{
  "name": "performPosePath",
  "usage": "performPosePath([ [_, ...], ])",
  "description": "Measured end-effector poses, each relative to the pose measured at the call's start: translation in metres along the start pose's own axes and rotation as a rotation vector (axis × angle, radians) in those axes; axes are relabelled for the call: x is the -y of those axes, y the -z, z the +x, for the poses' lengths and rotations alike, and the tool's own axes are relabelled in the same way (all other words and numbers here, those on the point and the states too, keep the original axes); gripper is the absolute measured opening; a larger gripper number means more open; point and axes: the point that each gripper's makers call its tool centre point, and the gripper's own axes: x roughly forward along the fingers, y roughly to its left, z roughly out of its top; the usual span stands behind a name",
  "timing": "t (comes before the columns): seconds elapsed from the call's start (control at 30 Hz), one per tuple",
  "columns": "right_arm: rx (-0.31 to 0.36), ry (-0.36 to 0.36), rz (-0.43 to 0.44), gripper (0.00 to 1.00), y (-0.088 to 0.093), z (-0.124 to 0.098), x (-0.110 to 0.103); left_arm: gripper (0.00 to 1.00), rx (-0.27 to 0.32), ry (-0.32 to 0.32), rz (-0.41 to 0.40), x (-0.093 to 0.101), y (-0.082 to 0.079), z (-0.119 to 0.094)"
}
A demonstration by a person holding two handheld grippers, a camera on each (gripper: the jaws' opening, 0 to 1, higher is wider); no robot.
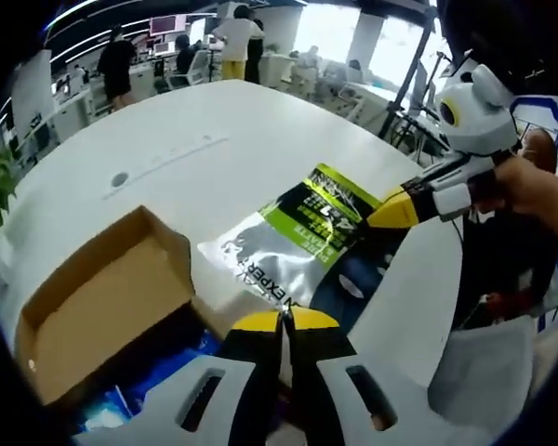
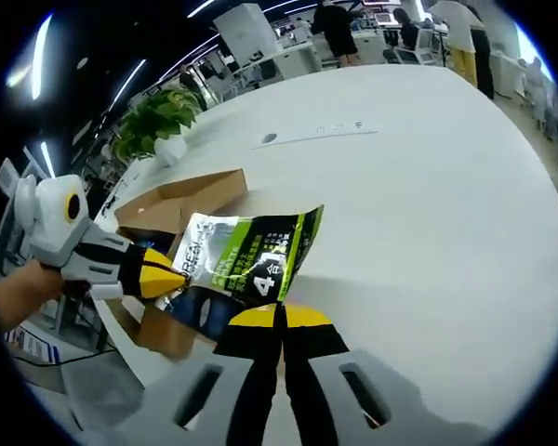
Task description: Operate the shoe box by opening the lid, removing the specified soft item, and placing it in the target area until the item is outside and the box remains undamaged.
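Right gripper view | right gripper (image 2: 281, 316) fingers pinch pouch (image 2: 251, 255) | pouch lifted, long axis toward shoe box (image 2: 181, 200) | left gripper (image 2: 172, 276) fingers closed

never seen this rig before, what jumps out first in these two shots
A shiny silver, green and black pouch hangs above the white table, pinched at each end by the left gripper and the right gripper. Beside it sits an open cardboard shoe box, lid flap raised, with something blue inside.
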Motion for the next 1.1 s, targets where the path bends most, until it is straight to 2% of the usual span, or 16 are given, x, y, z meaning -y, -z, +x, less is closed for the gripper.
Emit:
performPosePath([
  [0.13, -0.003, 0.001, -0.011, 0.0, -0.002, 0.004, 0.003, 0.0, -0.036, -0.007, 0.06, -0.002, 0.003, 0.007],
  [0.4, -0.008, 0.018, -0.021, 0.0, -0.006, 0.014, 0.011, 0.0, -0.102, -0.021, 0.102, -0.006, 0.003, 0.021],
  [0.7, -0.022, 0.036, -0.036, 0.0, -0.004, 0.026, 0.02, 0.0, -0.165, -0.046, 0.188, -0.009, 0.006, 0.035],
  [0.9, -0.02, 0.04, -0.034, 0.0, -0.001, 0.034, 0.025, 0.0, -0.226, -0.067, 0.282, -0.013, 0.009, 0.046],
  [0.97, -0.018, 0.049, -0.042, 0.0, 0.0, 0.037, 0.028, 0.0, -0.225, -0.078, 0.318, -0.014, 0.005, 0.047],
  [1.1, -0.03, 0.058, -0.04, 0.0, 0.005, 0.04, 0.034, 0.0, -0.237, -0.078, 0.327, -0.015, 0.004, 0.051],
])
